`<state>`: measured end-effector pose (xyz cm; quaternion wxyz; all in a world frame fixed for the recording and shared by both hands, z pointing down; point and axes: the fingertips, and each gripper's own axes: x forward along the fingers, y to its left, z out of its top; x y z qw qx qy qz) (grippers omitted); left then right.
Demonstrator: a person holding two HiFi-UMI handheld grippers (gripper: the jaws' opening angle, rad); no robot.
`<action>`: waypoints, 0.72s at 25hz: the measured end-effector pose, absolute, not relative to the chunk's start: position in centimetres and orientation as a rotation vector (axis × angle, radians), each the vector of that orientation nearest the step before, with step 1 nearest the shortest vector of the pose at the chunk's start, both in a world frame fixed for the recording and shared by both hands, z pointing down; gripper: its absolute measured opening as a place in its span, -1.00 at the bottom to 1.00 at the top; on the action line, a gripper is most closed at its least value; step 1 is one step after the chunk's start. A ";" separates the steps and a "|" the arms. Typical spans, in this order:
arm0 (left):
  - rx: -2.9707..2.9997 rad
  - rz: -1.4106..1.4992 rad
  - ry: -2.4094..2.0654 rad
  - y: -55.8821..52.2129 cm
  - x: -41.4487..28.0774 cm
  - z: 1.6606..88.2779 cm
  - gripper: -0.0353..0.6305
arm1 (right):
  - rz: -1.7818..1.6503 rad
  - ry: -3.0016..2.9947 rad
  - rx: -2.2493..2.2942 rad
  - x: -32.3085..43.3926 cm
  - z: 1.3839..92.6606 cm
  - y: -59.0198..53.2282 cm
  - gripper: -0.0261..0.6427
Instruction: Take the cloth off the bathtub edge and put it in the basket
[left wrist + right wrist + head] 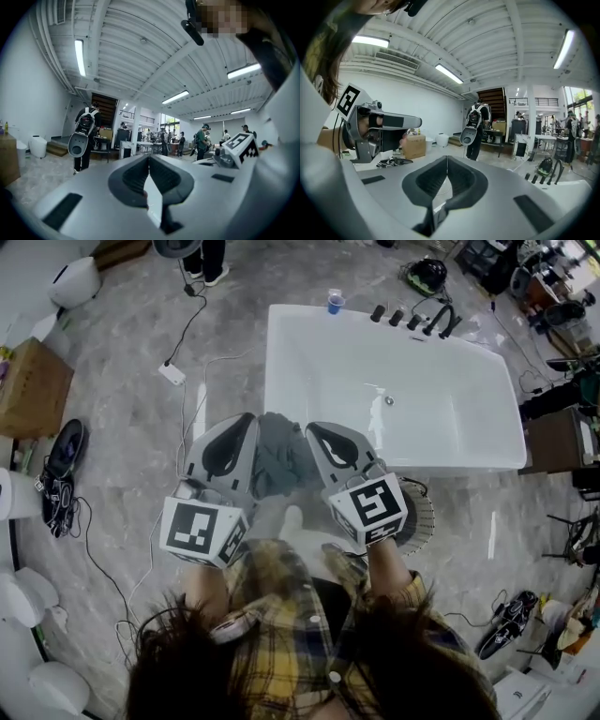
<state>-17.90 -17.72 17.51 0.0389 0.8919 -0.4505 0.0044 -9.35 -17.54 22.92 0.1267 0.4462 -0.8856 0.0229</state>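
**Grippers both clenched empty, cloth not grabbed yet**

Left gripper (247, 420) and right gripper (315, 428) are both squeezed shut on nothing. They sit either side of the grey cloth (278, 460) draped over the bathtub (487, 461) near edge. The basket (422, 517), probably that wicker thing under the right one, is mostly hidden. Grab and drop-off both left to do.
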 end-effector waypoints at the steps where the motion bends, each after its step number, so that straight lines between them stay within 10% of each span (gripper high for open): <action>1: 2.726 0.017 -1.392 -18.2 -17.6 17.7 -0.83 | 0.066 -2.582 1.284 -9.1 23.1 -18.1 -0.88; 18: 2.682 0.150 -1.314 -22.3 -16.7 21.3 -0.83 | 0.169 -2.530 1.279 -8.3 26.1 -21.9 -0.87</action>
